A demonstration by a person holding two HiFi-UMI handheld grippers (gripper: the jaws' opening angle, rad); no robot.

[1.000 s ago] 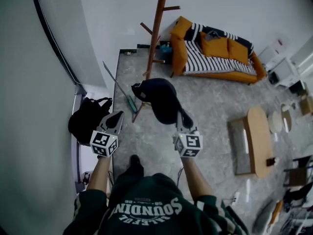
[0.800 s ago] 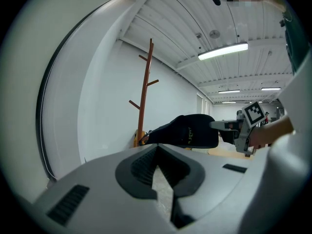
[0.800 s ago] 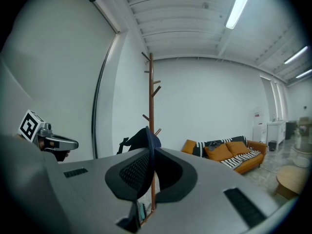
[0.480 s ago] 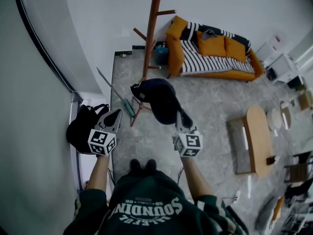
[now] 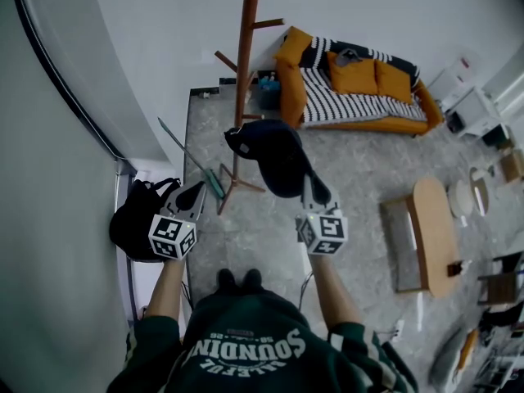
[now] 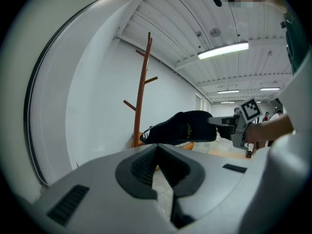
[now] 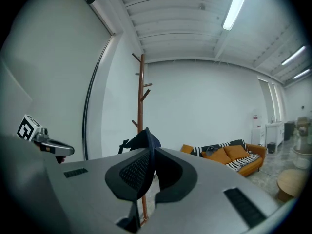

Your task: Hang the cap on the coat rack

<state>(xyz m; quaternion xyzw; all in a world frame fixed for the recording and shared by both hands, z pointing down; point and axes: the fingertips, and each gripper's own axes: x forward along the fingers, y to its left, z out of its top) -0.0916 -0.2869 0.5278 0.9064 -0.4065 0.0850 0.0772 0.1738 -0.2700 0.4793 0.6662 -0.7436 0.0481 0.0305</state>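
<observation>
A dark cap (image 5: pixel 274 155) hangs in the air, with my right gripper (image 5: pixel 314 191) shut on its brim edge. In the right gripper view the cap's fabric (image 7: pixel 142 141) sticks up between the closed jaws. The brown wooden coat rack (image 5: pixel 242 72) stands just beyond the cap near the wall; its pole (image 7: pixel 141 106) with short pegs rises straight ahead. My left gripper (image 5: pixel 193 196) is shut and holds nothing, off to the left of the cap. From the left gripper view the cap (image 6: pixel 180 128) and the coat rack (image 6: pixel 141 96) show ahead.
A black bag (image 5: pixel 139 215) lies on the floor by the left wall. An orange striped sofa (image 5: pixel 352 88) stands behind the rack. A wooden coffee table (image 5: pixel 434 232) is at the right. A thin rod (image 5: pixel 188 158) leans near the rack's base.
The right gripper has lifted the cap slightly up and toward the coat rack. The person has stepped closer to the rack. The left gripper has stayed about where it was.
</observation>
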